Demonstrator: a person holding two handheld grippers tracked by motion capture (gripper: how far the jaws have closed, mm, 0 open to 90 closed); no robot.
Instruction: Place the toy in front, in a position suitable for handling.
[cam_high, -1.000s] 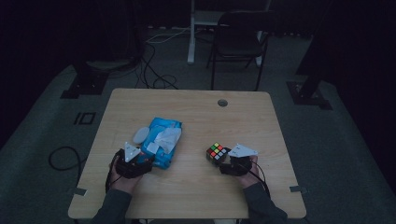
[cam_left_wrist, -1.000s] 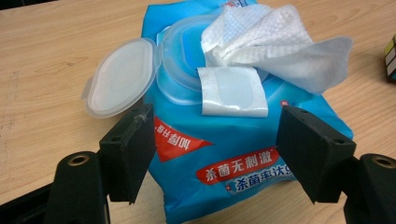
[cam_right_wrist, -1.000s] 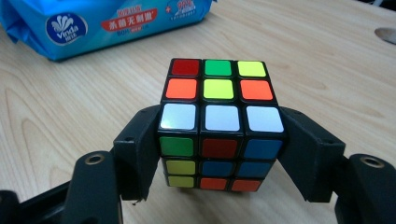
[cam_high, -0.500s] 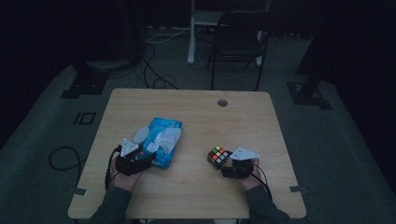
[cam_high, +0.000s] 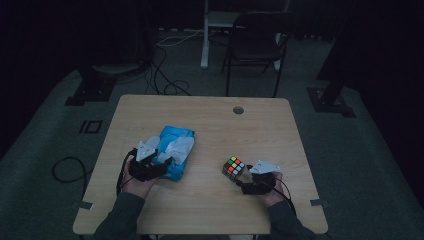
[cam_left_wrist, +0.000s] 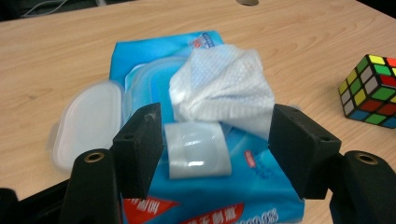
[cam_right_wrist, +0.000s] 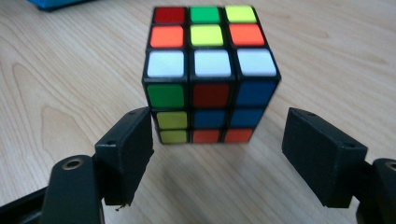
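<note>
A blue wet-wipe pack (cam_high: 176, 146) lies left of the table's middle, its white lid (cam_left_wrist: 88, 121) flipped open. A crumpled wipe (cam_left_wrist: 224, 81) sticks up from the opening. My left gripper (cam_left_wrist: 217, 140) hovers over the pack's near end. Its jaws have just closed a little but stay open, with the wipe beyond them, untouched. In the high view the left gripper (cam_high: 159, 167) sits at the pack's near edge. A colour cube (cam_right_wrist: 210, 70) stands on the wood just ahead of my right gripper (cam_right_wrist: 217, 154), whose jaws have just opened and hold nothing. The high view shows the cube (cam_high: 233, 166) beside the right gripper (cam_high: 243, 180).
The wooden table (cam_high: 210, 120) has a round cable hole (cam_high: 238, 110) near its far edge. A dark chair (cam_high: 255, 45) and floor cables lie beyond the table. The cube (cam_left_wrist: 371, 88) lies to the right of the pack in the left gripper view.
The left gripper has shifted slightly toward the pack and risen a little. The right hand has stayed beside the cube, which has not moved.
</note>
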